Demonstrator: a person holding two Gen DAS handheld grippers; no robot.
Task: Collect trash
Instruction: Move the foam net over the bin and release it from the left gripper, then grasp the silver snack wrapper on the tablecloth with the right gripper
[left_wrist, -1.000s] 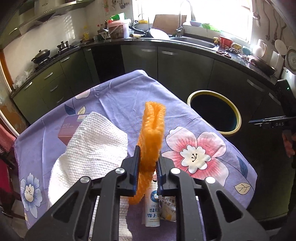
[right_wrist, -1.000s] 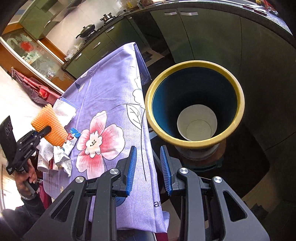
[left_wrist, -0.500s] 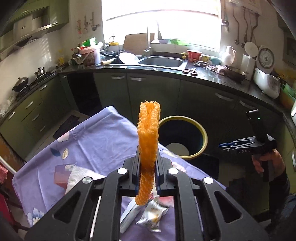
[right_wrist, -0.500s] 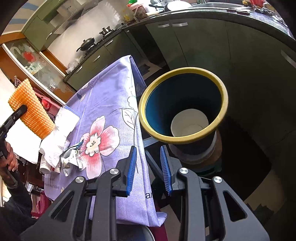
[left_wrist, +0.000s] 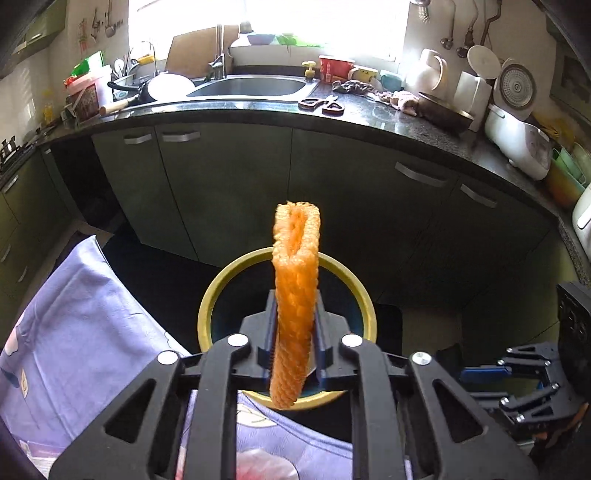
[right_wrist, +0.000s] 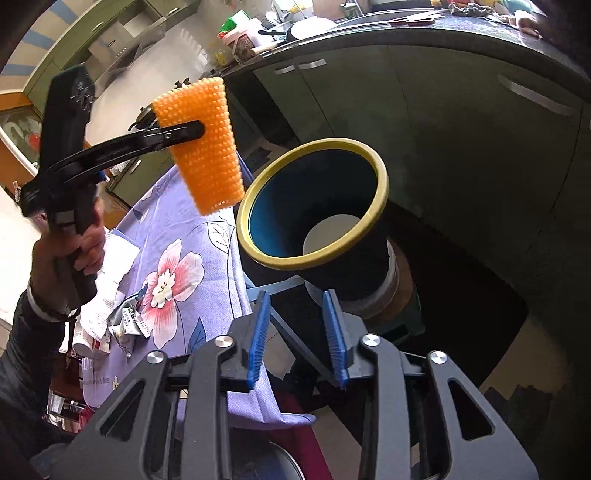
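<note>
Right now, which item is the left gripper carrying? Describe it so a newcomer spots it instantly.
Start at the purple floral tablecloth and the yellow-rimmed bin beside its edge. Above that edge, the left gripper pinches an orange foam net sleeve. It is the only orange, knobbly mesh piece; the other trash on the cloth is white paper and printed wrappers.

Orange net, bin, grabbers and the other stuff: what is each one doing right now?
Orange net: pinched in the left grabber, held up in the air near the bin.
Left grabber: shut on the net.
Right grabber: open, holding nothing.
Bin: open, no lid, something white at the bottom.
Wrappers: crumpled, lying on the flowered cloth.
Flowered cloth: spread over the table, edge hanging down.
</note>
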